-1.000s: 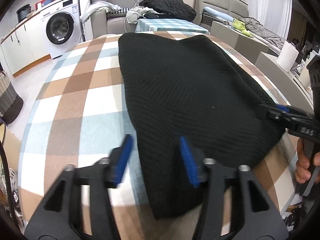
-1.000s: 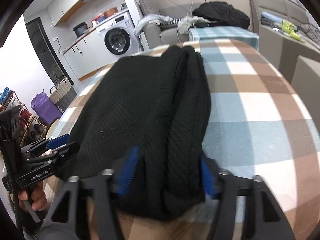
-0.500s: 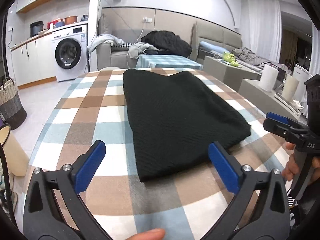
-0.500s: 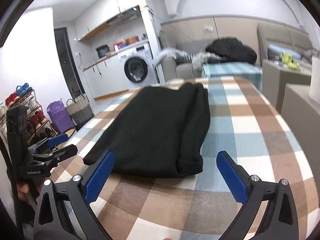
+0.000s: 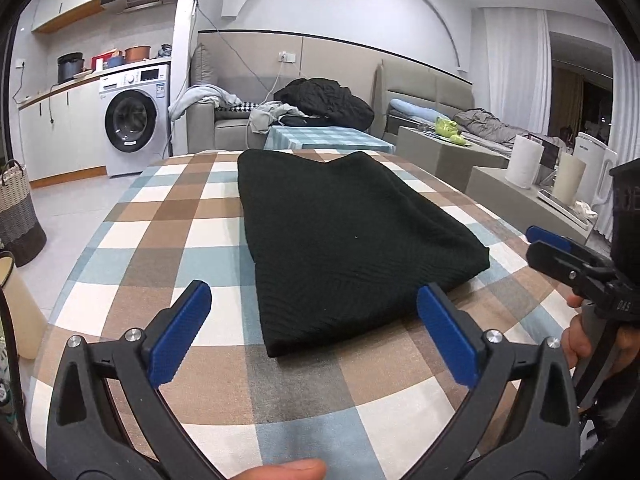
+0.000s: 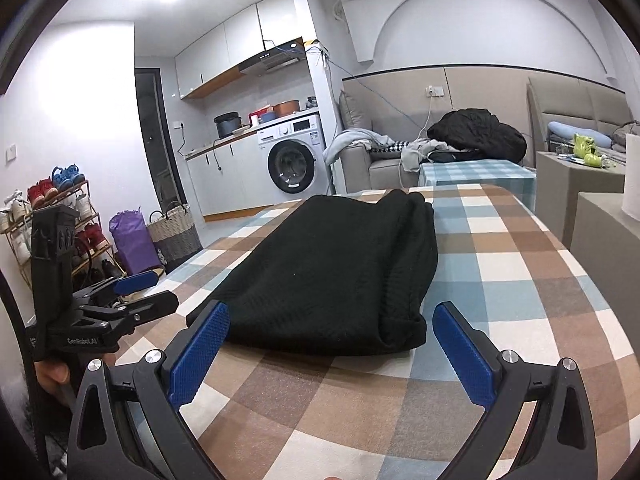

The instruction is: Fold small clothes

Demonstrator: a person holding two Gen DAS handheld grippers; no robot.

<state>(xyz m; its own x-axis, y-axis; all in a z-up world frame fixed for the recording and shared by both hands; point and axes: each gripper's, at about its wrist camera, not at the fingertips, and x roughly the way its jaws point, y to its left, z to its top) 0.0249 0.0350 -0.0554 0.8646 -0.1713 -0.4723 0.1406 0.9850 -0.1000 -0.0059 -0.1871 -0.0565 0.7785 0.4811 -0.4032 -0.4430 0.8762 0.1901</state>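
Checked tabletop carries the folded black sweater, lying lengthwise at its middle. A second ago my left tongs and right tongs pinched its near edge; now both are released and drawn back, so this fold looks finished.

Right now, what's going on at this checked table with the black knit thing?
A person holds a claw in each hand and is folding a black knit garment on the checked tablecloth. The garment lies folded into a long flat bundle. The left claw and the right claw are both wide open near its close edge, gripping nothing and not touching it.
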